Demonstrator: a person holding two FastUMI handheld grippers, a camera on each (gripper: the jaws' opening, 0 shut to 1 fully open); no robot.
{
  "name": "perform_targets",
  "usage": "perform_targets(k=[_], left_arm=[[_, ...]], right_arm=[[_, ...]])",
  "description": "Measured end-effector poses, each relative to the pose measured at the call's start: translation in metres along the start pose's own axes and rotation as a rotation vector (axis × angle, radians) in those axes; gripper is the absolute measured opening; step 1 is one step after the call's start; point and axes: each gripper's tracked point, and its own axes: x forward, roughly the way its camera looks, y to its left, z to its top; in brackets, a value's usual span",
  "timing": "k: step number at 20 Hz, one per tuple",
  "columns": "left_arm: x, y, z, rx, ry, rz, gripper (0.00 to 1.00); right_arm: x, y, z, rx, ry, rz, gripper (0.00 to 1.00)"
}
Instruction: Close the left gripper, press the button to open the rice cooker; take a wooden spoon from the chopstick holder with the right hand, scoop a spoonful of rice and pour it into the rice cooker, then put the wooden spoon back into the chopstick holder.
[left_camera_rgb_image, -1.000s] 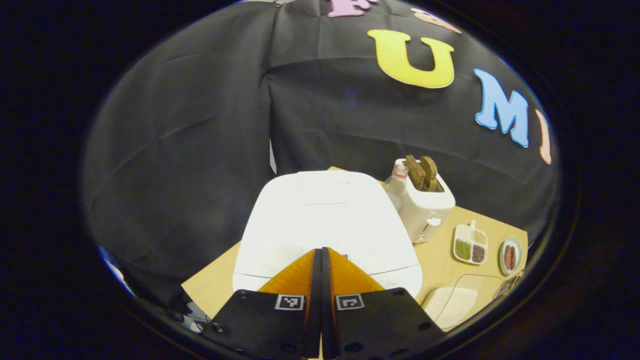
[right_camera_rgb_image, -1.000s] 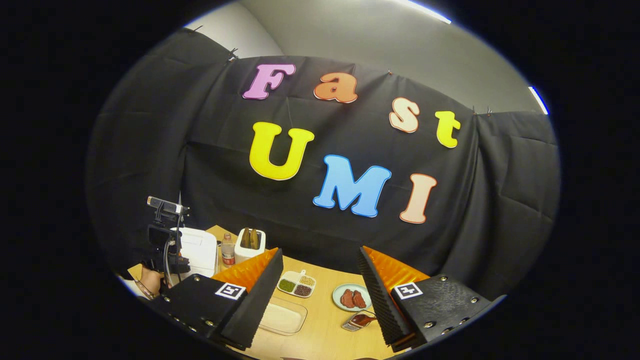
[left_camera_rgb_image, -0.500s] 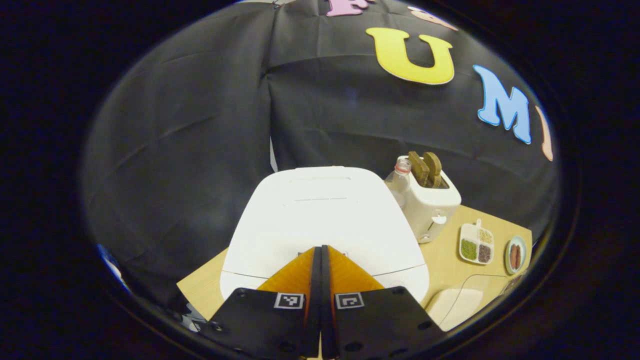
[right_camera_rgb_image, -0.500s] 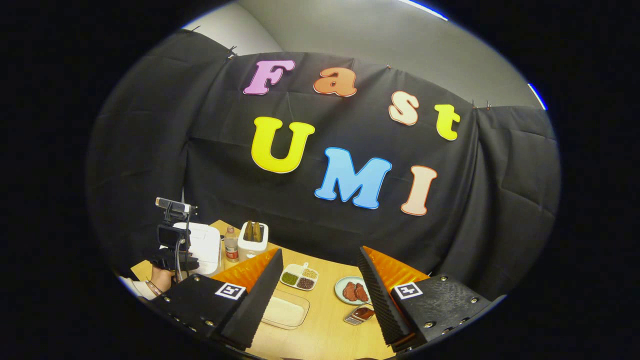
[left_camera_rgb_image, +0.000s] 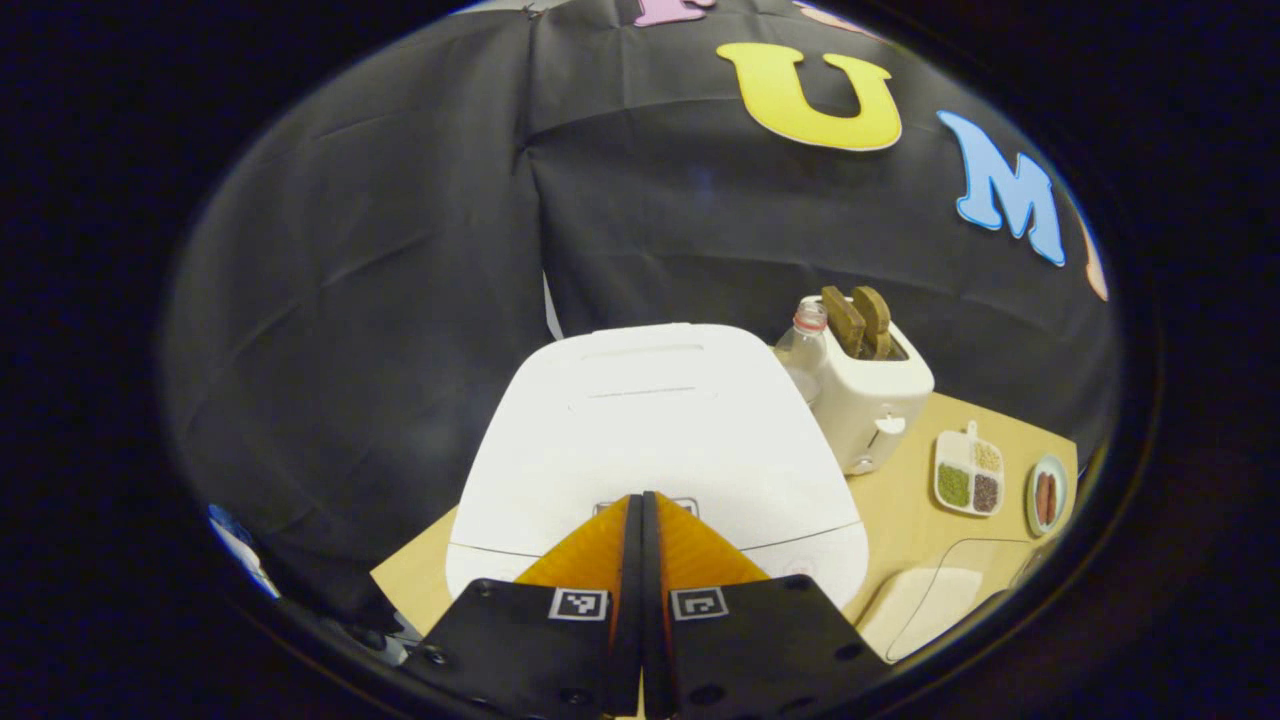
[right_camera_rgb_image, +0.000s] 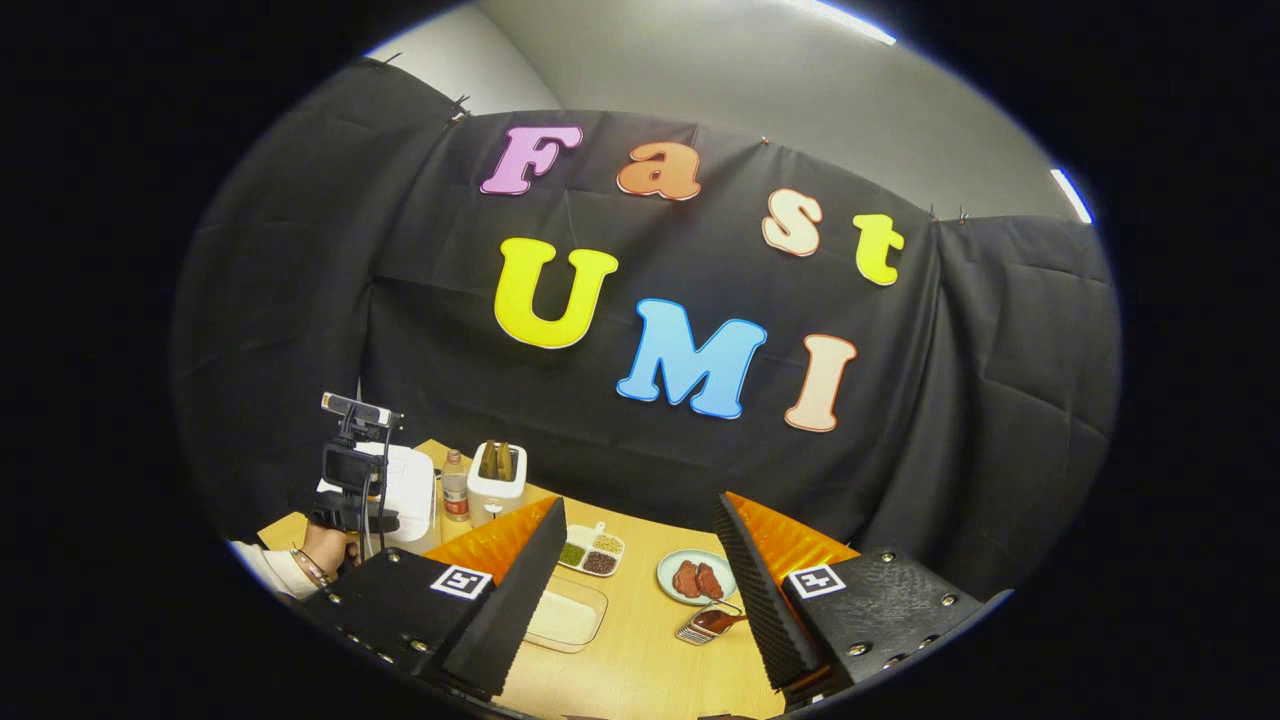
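Note:
The white rice cooker (left_camera_rgb_image: 650, 420) stands with its lid down, just ahead of my left gripper (left_camera_rgb_image: 642, 498). That gripper is shut with nothing in it, and its tips sit at the small button panel (left_camera_rgb_image: 688, 504) on the lid's front edge. In the right gripper view the cooker (right_camera_rgb_image: 408, 488) is far left, with a hand holding the left gripper (right_camera_rgb_image: 350, 492) at it. My right gripper (right_camera_rgb_image: 640, 505) hangs open above the table. A small metal holder with a brown spoon (right_camera_rgb_image: 708, 625) lies beside its right finger. A clear container of rice (right_camera_rgb_image: 565, 615) lies near its left finger.
Right of the cooker stand a plastic bottle (left_camera_rgb_image: 803, 350) and a white toaster (left_camera_rgb_image: 880, 400) with two slices in it. Farther right are a divided dish of grains (left_camera_rgb_image: 968, 475), a plate of sausages (left_camera_rgb_image: 1046, 492) and the clear container (left_camera_rgb_image: 925, 610). Black cloth closes the back.
My shut left gripper has shifted a little over the cooker's front, and the button panel now shows at its tips. The lid stays down. The right gripper has drifted slightly and stays open.

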Motion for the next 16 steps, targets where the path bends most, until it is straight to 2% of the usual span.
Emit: perform_targets(k=[2,6,9,14,16], left_arm=[[-0.004,0.001,0.008,0.003,-0.012,0.003,0.09],[-0.025,0.009,0.046,-0.051,-0.16,-0.003,0.09],[-0.037,0.012,0.068,-0.048,-0.238,0.0,0.09],[-0.048,0.016,0.063,-0.051,-0.221,-0.024,0.1],[-0.05,0.017,0.046,-0.075,-0.174,-0.042,0.1]], right_arm=[[0.002,0.008,-0.01,0.031,0.029,0.026,0.92],[-0.003,0.012,-0.016,0.061,0.049,0.035,0.92],[-0.008,0.007,-0.012,0.053,0.037,0.021,0.92],[-0.014,0.009,-0.008,0.079,0.016,0.027,0.92],[-0.018,0.01,-0.009,0.081,0.013,0.028,0.92]])
